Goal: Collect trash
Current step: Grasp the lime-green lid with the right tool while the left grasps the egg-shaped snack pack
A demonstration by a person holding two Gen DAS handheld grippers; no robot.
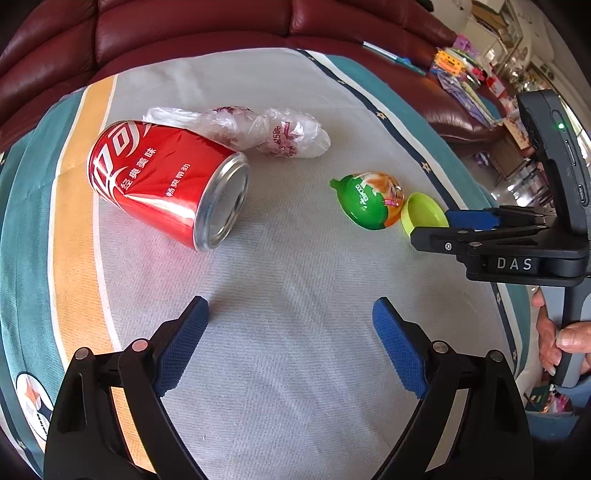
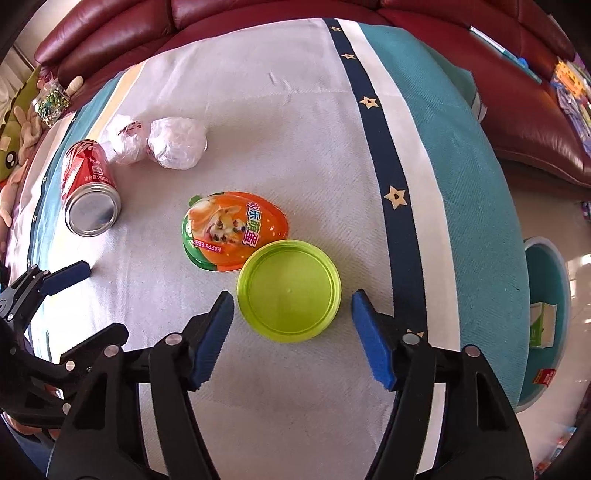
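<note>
A red cola can [image 1: 166, 184] lies on its side on the cloth-covered table [image 1: 295, 314]; it also shows in the right wrist view [image 2: 88, 192]. Crumpled clear plastic wrappers [image 1: 258, 129] [image 2: 162, 142] lie behind it. An orange-green egg-shaped toy package [image 1: 369, 201] [image 2: 232, 230] lies beside a lime green lid [image 1: 424, 214] [image 2: 288, 290]. My left gripper [image 1: 291, 317] is open and empty, short of the can. My right gripper [image 2: 291, 306] [image 1: 430, 225] is open, its fingers on either side of the lid.
A dark red leather sofa [image 1: 221, 26] borders the table's far side, with colourful clutter [image 1: 465, 70] at the right. A teal bin [image 2: 546, 295] with trash inside stands on the floor right of the table. Stuffed toys [image 2: 14, 147] lie at the far left.
</note>
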